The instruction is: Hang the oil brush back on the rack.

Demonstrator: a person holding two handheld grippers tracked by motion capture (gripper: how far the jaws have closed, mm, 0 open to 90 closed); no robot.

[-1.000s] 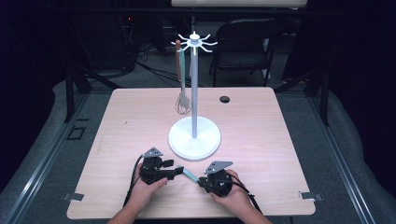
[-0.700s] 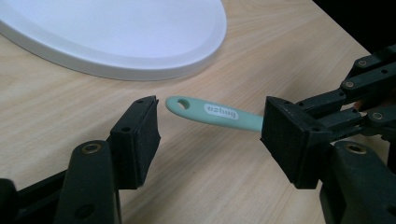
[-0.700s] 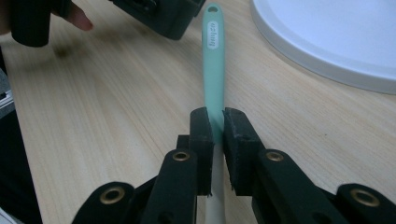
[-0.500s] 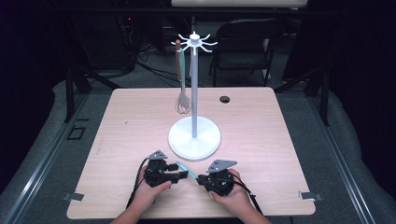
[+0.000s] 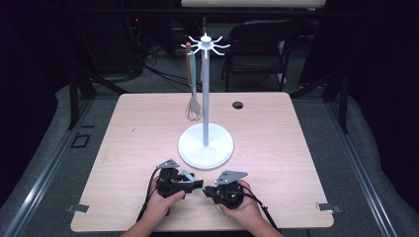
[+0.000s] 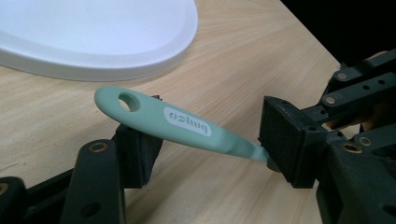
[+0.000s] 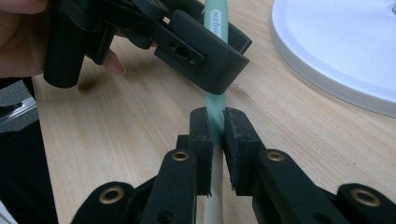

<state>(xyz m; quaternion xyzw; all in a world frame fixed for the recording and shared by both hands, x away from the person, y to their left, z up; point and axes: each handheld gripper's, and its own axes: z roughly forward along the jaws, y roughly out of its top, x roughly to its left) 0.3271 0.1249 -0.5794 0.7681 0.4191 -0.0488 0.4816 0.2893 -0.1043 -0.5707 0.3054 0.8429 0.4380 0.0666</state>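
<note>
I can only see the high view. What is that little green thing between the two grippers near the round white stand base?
Observer: It's a mint-green plastic utensil handle, with a hanging hole at its end and a white label.
Operator: Is the right gripper holding it?
Observer: Yes. The right gripper has its jaws shut on the handle's thin part.
Operator: What about the left one?
Observer: The left gripper looks open: its jaws stand wide apart, and the handle's holed end lies across the gap between them.
</note>
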